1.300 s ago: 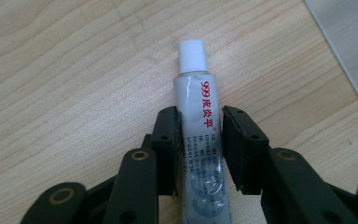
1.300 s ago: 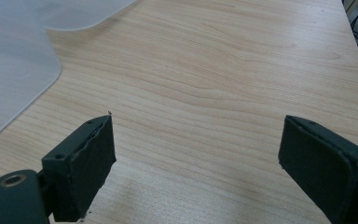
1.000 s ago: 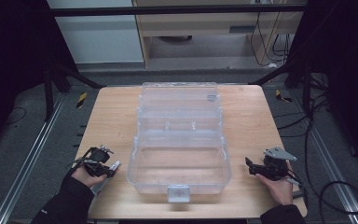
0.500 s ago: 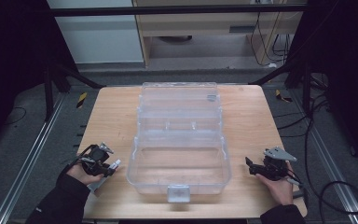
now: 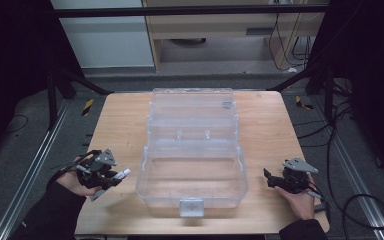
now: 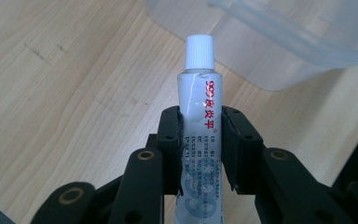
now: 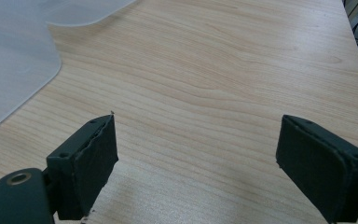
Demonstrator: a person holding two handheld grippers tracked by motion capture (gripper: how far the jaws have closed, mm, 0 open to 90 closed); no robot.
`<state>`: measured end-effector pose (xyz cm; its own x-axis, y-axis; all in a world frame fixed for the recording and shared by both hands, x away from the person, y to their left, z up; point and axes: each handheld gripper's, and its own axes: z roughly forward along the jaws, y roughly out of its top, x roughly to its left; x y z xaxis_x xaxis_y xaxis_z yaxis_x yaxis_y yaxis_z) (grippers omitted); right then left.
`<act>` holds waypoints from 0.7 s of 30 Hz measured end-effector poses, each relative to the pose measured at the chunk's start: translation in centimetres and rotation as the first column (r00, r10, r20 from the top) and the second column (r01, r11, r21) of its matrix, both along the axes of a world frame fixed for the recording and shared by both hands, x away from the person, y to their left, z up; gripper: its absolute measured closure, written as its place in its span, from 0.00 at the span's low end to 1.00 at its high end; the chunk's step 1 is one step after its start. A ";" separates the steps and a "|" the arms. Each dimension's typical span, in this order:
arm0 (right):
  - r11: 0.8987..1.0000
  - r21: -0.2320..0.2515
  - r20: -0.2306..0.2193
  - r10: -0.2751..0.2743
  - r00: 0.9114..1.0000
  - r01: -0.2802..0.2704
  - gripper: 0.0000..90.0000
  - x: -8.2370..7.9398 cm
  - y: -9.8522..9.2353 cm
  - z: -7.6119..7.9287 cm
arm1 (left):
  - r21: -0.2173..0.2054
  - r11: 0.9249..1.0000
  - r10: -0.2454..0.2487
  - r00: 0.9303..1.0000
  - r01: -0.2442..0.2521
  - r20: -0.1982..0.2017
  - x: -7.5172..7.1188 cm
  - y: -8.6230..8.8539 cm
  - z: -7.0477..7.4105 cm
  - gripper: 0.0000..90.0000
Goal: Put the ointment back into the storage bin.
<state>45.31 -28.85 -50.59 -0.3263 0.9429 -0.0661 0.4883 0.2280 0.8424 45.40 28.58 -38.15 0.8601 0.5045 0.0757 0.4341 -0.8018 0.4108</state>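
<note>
Left gripper (image 5: 111, 176) clamps the tube (image 6: 199, 100) cap-forward toward the open box (image 5: 192, 187) for dropping in; right gripper (image 5: 271, 178) waits, jaws apart.

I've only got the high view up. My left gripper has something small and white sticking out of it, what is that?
Observer: A small white tube with a ribbed white screw cap and red print on its side.
Operator: Is the left gripper actually clamped on it?
Observer: Yes, both black jaws press on the tube's body below the cap, which sticks out past them.
Operator: And the right gripper, anything in it?
Observer: Nothing; its jaws stand wide apart over bare wooden table.
Operator: Where does the tube's cap point?
Observer: Toward the rounded corner of the clear plastic box, without touching it.
</note>
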 end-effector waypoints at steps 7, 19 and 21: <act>1.000 0.001 0.001 0.004 1.000 -0.004 0.14 0.0 -0.1 -0.1 | -0.025 0.996 -0.082 0.996 0.083 0.022 -0.7 -0.3 2.5 0.78; 1.000 -0.001 -0.003 0.004 1.000 -0.004 0.14 0.1 -0.1 -0.1 | -0.019 0.978 -0.208 0.977 0.209 0.034 -1.7 -1.7 5.3 0.78; 1.000 0.001 -0.006 0.003 1.000 -0.003 0.14 0.1 -0.1 -0.1 | -0.021 0.976 -0.217 0.976 0.218 0.032 -1.7 -1.9 5.4 0.78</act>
<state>45.37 -28.93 -50.71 -0.3299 0.9419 -0.0633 0.4923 0.2289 0.8398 43.66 26.71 -32.73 0.9470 0.3078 0.0925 0.2380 -0.8650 0.4417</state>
